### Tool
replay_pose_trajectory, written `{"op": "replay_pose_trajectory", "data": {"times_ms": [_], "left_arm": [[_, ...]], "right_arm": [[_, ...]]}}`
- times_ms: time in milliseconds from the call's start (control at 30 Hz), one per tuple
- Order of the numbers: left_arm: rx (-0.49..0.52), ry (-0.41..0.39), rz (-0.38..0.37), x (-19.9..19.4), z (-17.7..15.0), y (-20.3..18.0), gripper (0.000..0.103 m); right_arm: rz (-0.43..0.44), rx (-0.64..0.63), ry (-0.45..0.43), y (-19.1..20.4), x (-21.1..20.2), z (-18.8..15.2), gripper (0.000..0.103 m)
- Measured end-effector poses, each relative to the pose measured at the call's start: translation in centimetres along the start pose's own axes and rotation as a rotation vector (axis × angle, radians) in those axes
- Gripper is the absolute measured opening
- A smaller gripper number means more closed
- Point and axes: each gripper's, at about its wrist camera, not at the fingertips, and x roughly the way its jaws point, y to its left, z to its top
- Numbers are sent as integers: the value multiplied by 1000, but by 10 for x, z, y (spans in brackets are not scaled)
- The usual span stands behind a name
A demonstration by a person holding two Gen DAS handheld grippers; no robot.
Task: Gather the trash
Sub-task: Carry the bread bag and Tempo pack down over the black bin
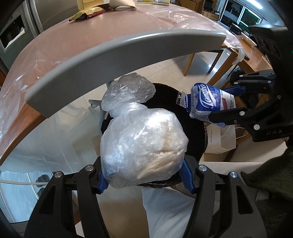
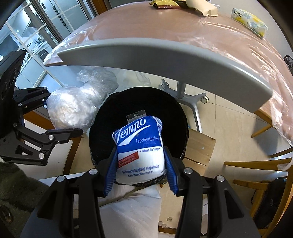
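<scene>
The bin (image 2: 139, 102) stands on the floor, near of the surface (image 2: 146, 27). A knotted bag (image 1: 142, 144) sits in the left claw (image 1: 144, 180) above the bin's left rim. To its right, a tissue pack (image 2: 140, 148) sits in the right claw (image 2: 140, 175) over the bin's mouth. On the surface's far side lie a wrapper (image 1: 87, 13) and a second tissue pack (image 2: 249, 21).

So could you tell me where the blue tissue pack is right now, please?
The tissue pack is clamped in the right gripper, held over the open black bin, with the left gripper's clear plastic bag just to its left.
</scene>
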Motion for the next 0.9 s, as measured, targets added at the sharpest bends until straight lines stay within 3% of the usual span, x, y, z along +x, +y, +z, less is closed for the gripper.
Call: {"op": "replay_pose_trajectory", "data": {"times_ms": [500,900], "left_arm": [[-4,69,-2,35,2,1,62],[-51,76,25,48,9,3,62]], "right_arm": [[-31,22,31,-1,30,12,46],[-53,82,37,-1,38,15,46]]}}
